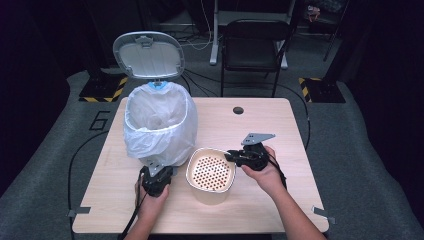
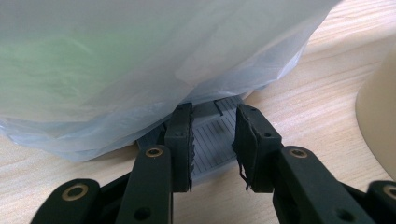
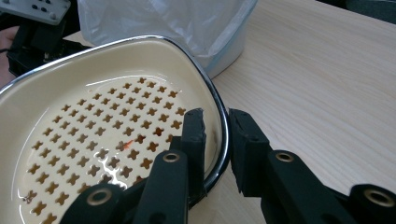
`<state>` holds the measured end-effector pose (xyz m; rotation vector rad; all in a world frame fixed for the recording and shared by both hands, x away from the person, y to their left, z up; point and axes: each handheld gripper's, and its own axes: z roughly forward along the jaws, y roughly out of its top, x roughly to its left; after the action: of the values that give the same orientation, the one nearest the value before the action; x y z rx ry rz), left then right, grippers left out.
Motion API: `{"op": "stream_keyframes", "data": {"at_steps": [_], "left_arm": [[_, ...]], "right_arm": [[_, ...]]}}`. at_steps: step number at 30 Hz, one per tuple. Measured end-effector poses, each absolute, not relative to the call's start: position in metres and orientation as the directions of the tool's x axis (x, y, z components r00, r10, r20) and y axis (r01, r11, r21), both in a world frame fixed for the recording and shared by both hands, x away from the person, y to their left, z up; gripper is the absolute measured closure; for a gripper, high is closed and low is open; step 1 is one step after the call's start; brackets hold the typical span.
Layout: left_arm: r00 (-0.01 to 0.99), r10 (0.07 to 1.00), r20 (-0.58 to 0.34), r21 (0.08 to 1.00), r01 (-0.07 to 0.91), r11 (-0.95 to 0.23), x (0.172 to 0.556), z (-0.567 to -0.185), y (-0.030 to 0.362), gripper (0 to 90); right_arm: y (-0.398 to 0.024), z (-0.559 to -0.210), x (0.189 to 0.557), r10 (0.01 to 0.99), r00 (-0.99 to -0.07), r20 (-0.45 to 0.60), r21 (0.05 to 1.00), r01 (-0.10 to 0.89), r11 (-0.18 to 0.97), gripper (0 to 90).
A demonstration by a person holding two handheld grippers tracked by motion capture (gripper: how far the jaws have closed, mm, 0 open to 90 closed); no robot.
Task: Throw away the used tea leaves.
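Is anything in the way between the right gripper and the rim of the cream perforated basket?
Nothing visible. The right gripper already straddles the basket rim, one jaw inside, one outside. The bagged bin stands beside it.

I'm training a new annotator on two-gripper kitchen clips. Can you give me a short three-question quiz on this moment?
1. True or false: the lid of the trash bin stands open.
2. What straddles the rim of the cream perforated basket? A) the left gripper B) the right gripper C) neither
3. Name the part of the bin that lies between the left gripper's jaws.

Key:
1. True; the lid is raised behind the bag-lined bin.
2. B; one jaw is inside the rim, the other outside.
3. The grey ribbed pedal at the bin's base.
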<state>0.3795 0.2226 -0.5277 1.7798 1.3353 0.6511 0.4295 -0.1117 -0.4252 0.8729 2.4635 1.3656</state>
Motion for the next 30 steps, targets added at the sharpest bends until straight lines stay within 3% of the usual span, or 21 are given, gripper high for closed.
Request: {"op": "stream_keyframes", "data": {"at_steps": [1,7,20,21,23,30], "left_arm": [[0.331,0.944,-0.012,0.832,0.526,-0.174,0.380,-0.526,0.226,67.5],[0.302,0.951,-0.067,0.837,0.535,-0.111,0.380,-0.528,0.222,67.5],[0.310,0.949,-0.058,0.836,0.535,-0.124,0.380,-0.528,0.223,67.4],[0.312,0.949,-0.052,0.835,0.535,-0.131,0.380,-0.528,0.223,67.4],[0.311,0.949,-0.054,0.836,0.533,-0.127,0.380,-0.528,0.223,67.4],[0.313,0.948,-0.049,0.836,0.533,-0.133,0.380,-0.528,0.223,67.5]], "right_arm": [[-0.112,-0.425,0.429,0.578,-0.809,0.109,0.822,0.401,0.405,77.7],[-0.116,-0.422,0.426,0.558,-0.825,0.086,0.815,0.381,0.437,80.8],[-0.130,-0.421,0.416,0.559,-0.826,0.072,0.817,0.370,0.442,80.6],[-0.130,-0.421,0.416,0.561,-0.825,0.070,0.818,0.370,0.441,78.8],[-0.130,-0.420,0.415,0.572,-0.816,0.080,0.822,0.379,0.425,67.3],[-0.141,-0.405,0.413,0.615,-0.783,0.091,0.863,0.370,0.343,55.3]]}}
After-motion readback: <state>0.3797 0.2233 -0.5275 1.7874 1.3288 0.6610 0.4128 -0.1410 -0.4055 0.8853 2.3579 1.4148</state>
